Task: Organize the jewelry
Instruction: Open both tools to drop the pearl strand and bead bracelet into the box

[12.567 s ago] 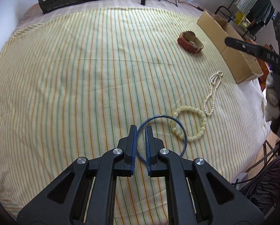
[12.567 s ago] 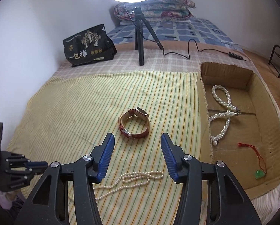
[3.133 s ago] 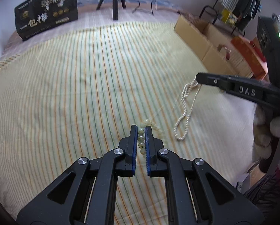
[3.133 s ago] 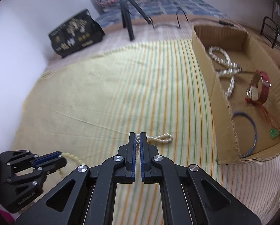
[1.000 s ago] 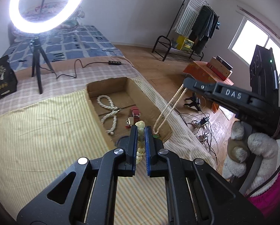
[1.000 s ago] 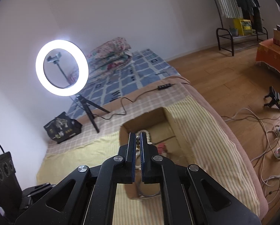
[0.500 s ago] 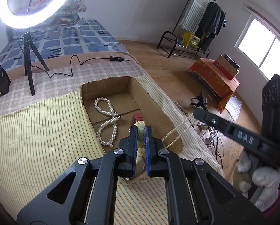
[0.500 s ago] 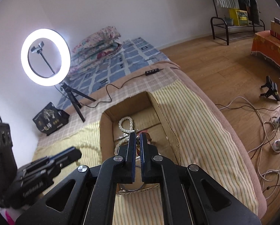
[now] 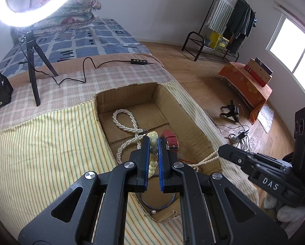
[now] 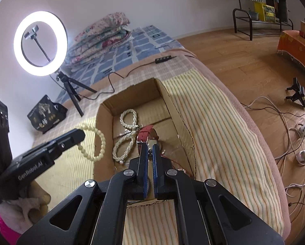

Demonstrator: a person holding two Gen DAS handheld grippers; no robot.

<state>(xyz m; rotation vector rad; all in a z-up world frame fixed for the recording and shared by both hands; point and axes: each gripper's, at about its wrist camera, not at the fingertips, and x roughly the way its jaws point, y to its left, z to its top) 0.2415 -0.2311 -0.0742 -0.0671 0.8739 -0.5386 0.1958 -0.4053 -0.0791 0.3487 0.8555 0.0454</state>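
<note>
Beads of the pale bracelet [image 9: 153,151] sit pinched between the blue pads of my left hand-held gripper [image 9: 153,140], which is clenched on them above the cardboard box [image 9: 185,120] on the bed; from my right wrist view the bracelet's loop [image 10: 100,143] hangs beside the box's left wall. My right hand-held gripper [image 10: 150,146] is clamped tight on the thin pearl strand [image 9: 208,159], which runs from its tip [image 9: 221,152] down over the box's right wall into the box. Inside the box lie a thick pearl necklace [image 9: 127,126], a red-strapped watch [image 10: 147,135] and a dark bangle [image 9: 158,204] at the near end. A striped yellow cloth [image 9: 50,147] covers the bed around the box.
</note>
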